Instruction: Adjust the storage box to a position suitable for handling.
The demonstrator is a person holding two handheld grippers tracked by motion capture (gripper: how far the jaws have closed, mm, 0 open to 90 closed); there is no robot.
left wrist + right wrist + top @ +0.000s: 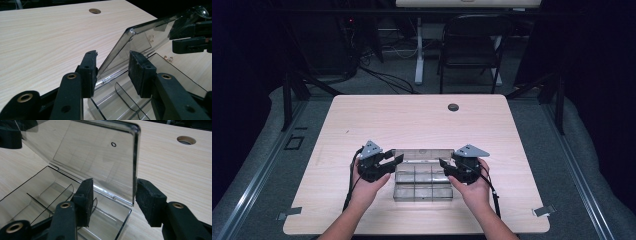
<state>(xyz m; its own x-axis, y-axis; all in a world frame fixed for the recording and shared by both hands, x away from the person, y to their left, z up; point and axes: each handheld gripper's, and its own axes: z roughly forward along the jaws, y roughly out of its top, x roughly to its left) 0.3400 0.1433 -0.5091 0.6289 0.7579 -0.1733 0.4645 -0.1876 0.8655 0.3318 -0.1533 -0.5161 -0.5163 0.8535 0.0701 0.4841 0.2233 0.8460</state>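
The worktop (362, 115) carries a clear compartment box (422, 189) near the middle of its front edge, well back from both side edges; the lid (95, 157) stands raised on its hinge along the box's far side, tilted up and back. The step in hand looks like letting go of the opened lid, and doing it well means parting both sets of jaws evenly so neither side edge is dragged, then drawing the grippers outward and level, away from the lid's ends, so that it neither swings shut nor shifts the box toward the front edge. The left gripper (113, 72) stands partly open at the lid's left end, the lid edge between its jaws with a gap on each side; nothing is clamped. The right gripper (113, 200) is wider open at the lid's right end; the lid's edge stands between the pads (150, 202), untouched as far as can be seen.
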